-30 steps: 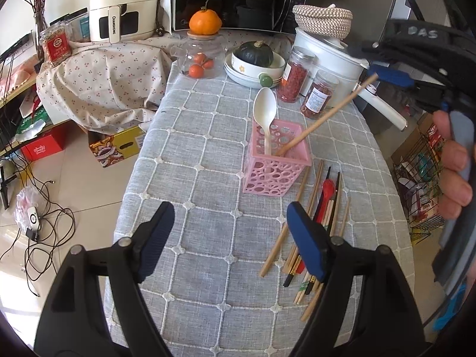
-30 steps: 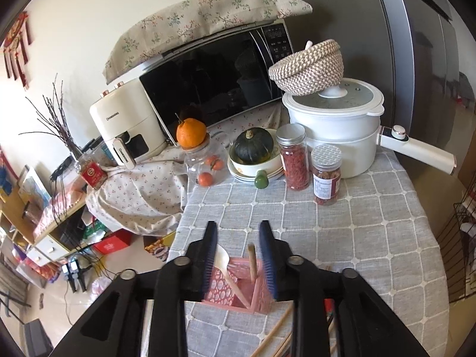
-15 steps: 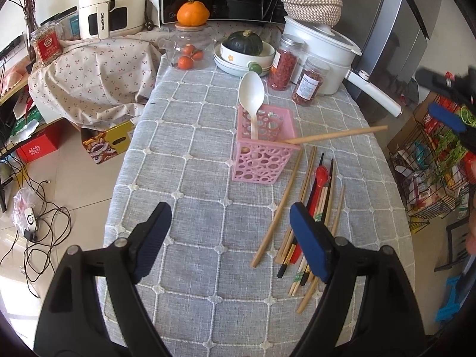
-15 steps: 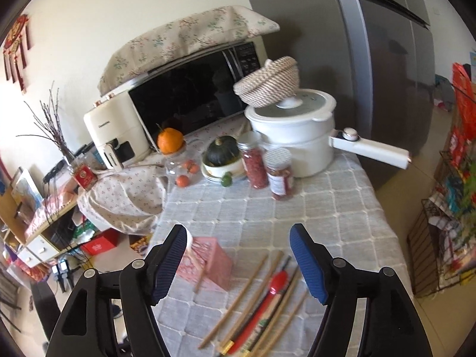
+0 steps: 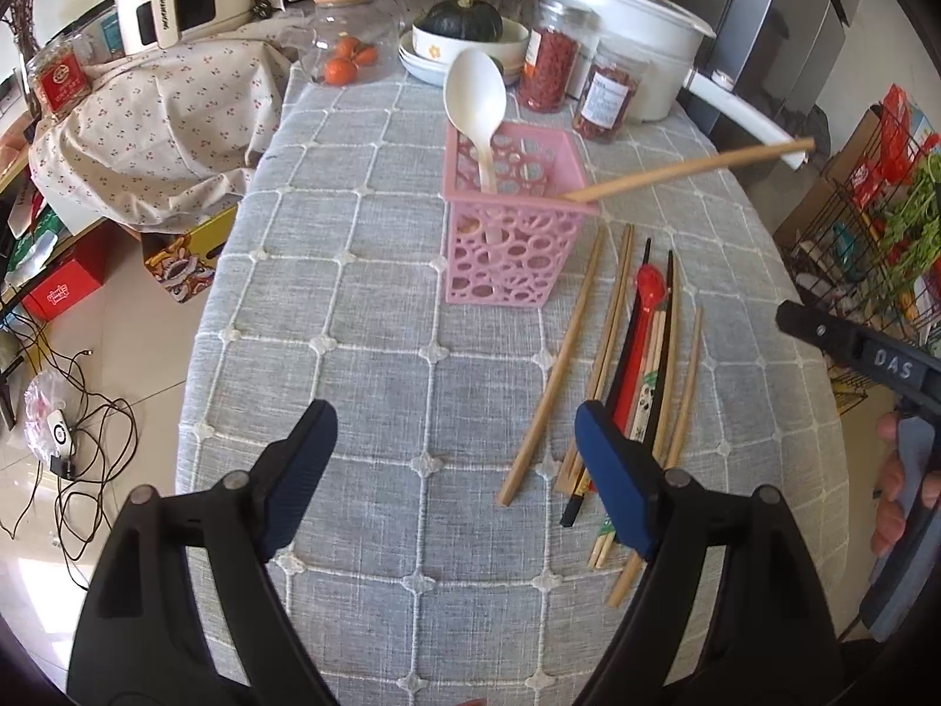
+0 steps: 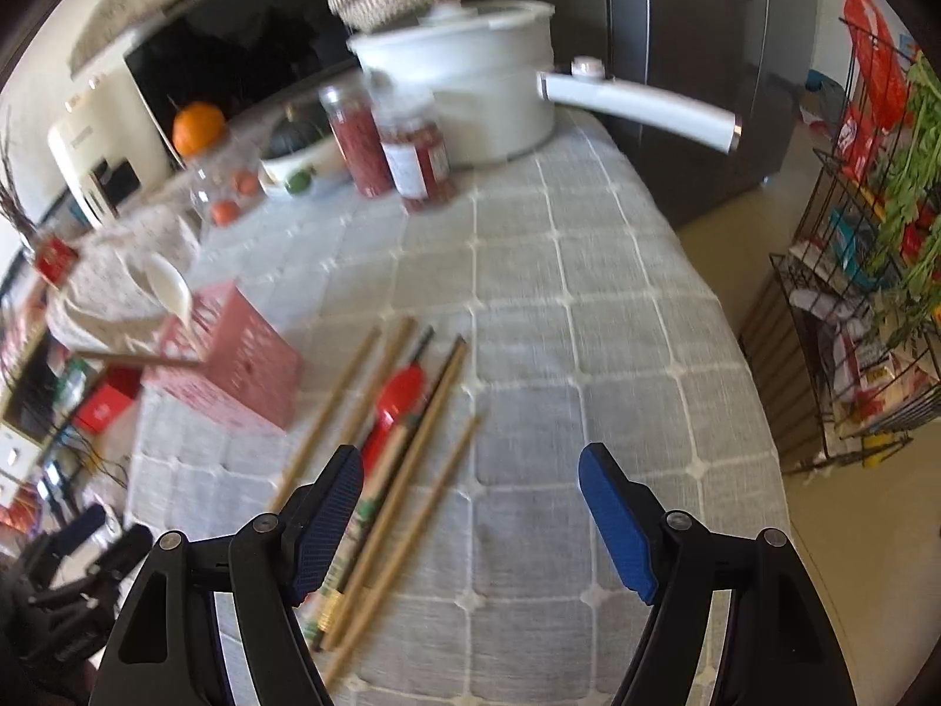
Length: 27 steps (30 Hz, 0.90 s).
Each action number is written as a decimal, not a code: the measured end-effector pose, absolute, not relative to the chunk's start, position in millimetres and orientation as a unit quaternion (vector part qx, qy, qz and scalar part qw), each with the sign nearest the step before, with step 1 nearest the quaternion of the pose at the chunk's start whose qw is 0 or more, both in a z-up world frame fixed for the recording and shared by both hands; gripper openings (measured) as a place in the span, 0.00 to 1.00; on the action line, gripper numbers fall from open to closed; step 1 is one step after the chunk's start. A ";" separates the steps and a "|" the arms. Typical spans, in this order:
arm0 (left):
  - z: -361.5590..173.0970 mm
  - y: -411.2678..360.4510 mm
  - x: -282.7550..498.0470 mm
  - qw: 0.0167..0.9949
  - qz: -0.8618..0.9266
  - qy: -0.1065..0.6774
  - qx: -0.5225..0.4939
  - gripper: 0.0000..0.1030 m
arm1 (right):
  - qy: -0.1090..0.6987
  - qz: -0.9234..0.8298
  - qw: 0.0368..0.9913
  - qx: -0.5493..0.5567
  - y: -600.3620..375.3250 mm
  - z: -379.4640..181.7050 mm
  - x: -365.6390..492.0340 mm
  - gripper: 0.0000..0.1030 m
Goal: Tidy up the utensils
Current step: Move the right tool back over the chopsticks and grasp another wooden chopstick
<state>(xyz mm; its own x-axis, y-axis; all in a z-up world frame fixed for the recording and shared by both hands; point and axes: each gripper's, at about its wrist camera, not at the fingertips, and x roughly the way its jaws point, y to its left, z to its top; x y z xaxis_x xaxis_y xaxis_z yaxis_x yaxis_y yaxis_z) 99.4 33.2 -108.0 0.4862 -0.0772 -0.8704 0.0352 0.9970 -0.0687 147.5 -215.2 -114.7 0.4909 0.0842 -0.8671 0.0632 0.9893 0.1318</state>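
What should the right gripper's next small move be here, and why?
Probably lower the right gripper onto the loose chopsticks and close on one. Its jaws have just been opening, with nothing between them, and it hangs above the pile; only a white spoon and one chopstick stand in the pink basket.

Left wrist view: looked steeply down from close above the grey checked tablecloth [image 5: 376, 306]. Right wrist view: angled down likewise, blurred, from the table's right side. Shared: pink basket [image 5: 511, 235] [image 6: 229, 370], loose chopsticks [image 5: 611, 347] [image 6: 406, 459].
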 end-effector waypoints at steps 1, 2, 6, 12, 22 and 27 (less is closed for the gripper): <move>-110.0 31.7 99.4 0.860 -0.034 0.509 -0.016 0.81 | 0.515 0.006 0.854 0.071 -214.4 -122.3 148.4 0.75; -111.5 30.8 99.5 0.859 -0.035 0.511 -0.013 0.81 | 0.525 0.005 0.849 0.067 -212.9 -129.2 150.0 0.75; -116.3 30.1 100.9 0.854 -0.037 0.520 -0.005 0.81 | 0.551 0.005 0.833 0.051 -204.7 -149.7 155.4 0.75; -119.7 32.0 101.4 0.849 -0.035 0.526 0.000 0.81 | 0.582 -0.008 0.812 0.041 -199.7 -177.8 167.3 0.75; -119.7 32.0 101.9 0.848 -0.039 0.529 -0.001 0.82 | 0.602 -0.006 0.798 0.036 -187.8 -199.8 173.9 0.75; -121.3 26.5 100.4 0.846 -0.045 0.532 0.010 0.82 | 0.600 -0.008 0.800 0.003 -178.9 -202.7 170.1 0.70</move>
